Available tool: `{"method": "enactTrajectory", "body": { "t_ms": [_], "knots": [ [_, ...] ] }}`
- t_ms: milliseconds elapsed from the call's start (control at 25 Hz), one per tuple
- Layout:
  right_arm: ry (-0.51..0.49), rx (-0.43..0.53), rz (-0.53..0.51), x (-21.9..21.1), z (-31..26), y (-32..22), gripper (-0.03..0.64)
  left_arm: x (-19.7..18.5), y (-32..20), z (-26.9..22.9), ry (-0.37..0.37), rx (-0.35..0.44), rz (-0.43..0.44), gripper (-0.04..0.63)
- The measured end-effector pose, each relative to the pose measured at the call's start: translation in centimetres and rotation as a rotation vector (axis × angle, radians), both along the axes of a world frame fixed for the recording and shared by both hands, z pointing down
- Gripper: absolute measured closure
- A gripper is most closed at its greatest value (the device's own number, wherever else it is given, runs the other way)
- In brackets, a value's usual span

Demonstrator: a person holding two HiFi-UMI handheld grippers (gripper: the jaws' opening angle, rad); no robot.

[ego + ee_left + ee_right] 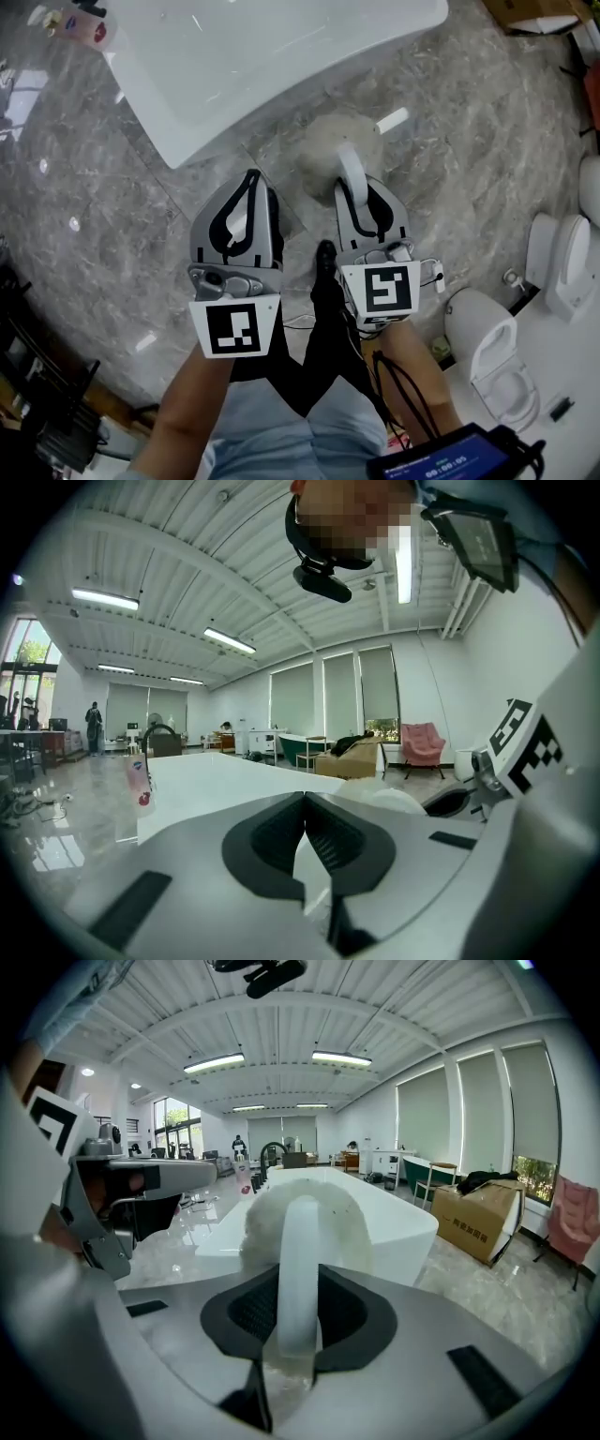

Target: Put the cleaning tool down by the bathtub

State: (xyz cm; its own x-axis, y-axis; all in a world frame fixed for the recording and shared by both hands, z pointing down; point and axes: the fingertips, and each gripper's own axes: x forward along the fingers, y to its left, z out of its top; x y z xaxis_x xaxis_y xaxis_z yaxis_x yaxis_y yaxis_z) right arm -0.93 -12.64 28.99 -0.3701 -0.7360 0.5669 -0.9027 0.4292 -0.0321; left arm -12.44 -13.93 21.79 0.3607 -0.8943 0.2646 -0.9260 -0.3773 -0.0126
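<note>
Cleaning tool (349,167): white curved handle with a pale fluffy round head, clamped by the handle between the jaws of the right gripper (361,199). In the right gripper view the tool (300,1241) rises upright from the right gripper (298,1314), whose dark pads press on both sides of the handle and stand only as far apart as the handle is thick. The fluffy head hangs over the floor (94,197) just beside the long side of the bathtub (281,56); whether it touches the floor cannot be told. Left gripper (249,187): beside the right one and apart from it, near the tub's nearest corner; in its own view the left gripper (305,834) has its jaws together with nothing between them. Bathtub: white, with its long edge running on a slant from that near corner up toward the right. Bottle (94,33): on the tub's far left corner, at the rim. Floor: grey marble, with a broad bare stretch to the left of the tub corner and a narrower bare strip between the tub's long edge and the fixtures at the right. Toilets (497,361): white, along the right edge, well apart from the tool. Cardboard box (534,14): at the top right, beyond the tub's end. Person's legs (328,347): directly beneath both grippers.
</note>
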Motion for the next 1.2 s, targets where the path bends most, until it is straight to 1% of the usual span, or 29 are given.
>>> {"method": "enactTrajectory", "body": {
  "t_ms": [240,360,520,680,800,920,1200],
  "knots": [
    [-0.003,-0.004,0.006,0.3,4.8,-0.7,0.521,1.1,-0.8,4.1,0.004,-0.013,0.022,0.578],
    [0.001,-0.036,0.018,0.6,7.1,-0.9,0.52,1.6,-1.2,6.1,0.005,-0.021,0.032,0.578],
    [0.012,-0.028,0.011,1.3,9.8,-1.2,0.52,2.7,-1.4,8.5,0.011,-0.031,0.049,0.578],
    [0.015,-0.09,0.038,1.9,12.4,-1.0,0.52,3.5,-1.9,10.4,0.017,-0.03,0.058,0.578],
    [0.023,-0.086,0.018,2.2,14.3,-1.0,0.52,4.0,-2.0,11.8,0.018,-0.031,0.063,0.578],
    [0.028,-0.136,0.026,2.5,16.2,-1.0,0.52,4.5,-2.3,13.3,0.012,-0.033,0.076,0.578],
    [0.039,-0.159,0.013,2.6,19.6,-1.1,0.52,4.9,-3.0,16.0,0.004,-0.033,0.092,0.578]
  ]
}}
